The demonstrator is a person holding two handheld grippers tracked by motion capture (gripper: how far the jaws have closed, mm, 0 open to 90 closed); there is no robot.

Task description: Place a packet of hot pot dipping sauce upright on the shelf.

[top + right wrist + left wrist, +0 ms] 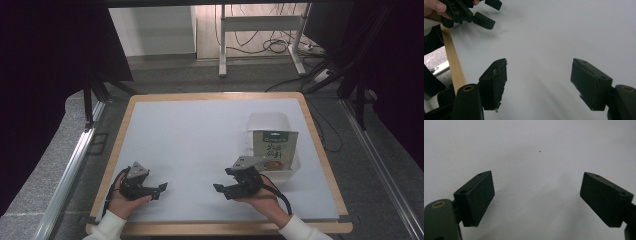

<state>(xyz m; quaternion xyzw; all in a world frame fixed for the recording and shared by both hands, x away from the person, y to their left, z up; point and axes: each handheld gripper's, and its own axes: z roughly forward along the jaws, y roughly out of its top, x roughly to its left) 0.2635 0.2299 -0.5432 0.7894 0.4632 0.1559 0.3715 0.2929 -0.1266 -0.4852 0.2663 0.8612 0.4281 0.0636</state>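
Not much clutter here: a white mat (200, 145) covers a wood-edged table (116, 150), and past its far edge, top of the high view, there's a white metal stand (260, 35) with loose cables (272, 46) on the floor. Nothing sits between either gripper and the one item on the mat, a clear plastic box (272, 146) at right of centre with a printed packet (274, 150) in it, green band on top, dark lettering and a food picture on pale card. The right gripper (222, 188) sits just lower left of that box, jaws wide apart with nothing between them. The left gripper (161, 190) rests at lower left, well apart from the box, jaws also spread and empty. The right gripper view catches the other gripper at its upper left plus the table's wood edge; the left gripper view just has bare mat between its pads (477, 197).
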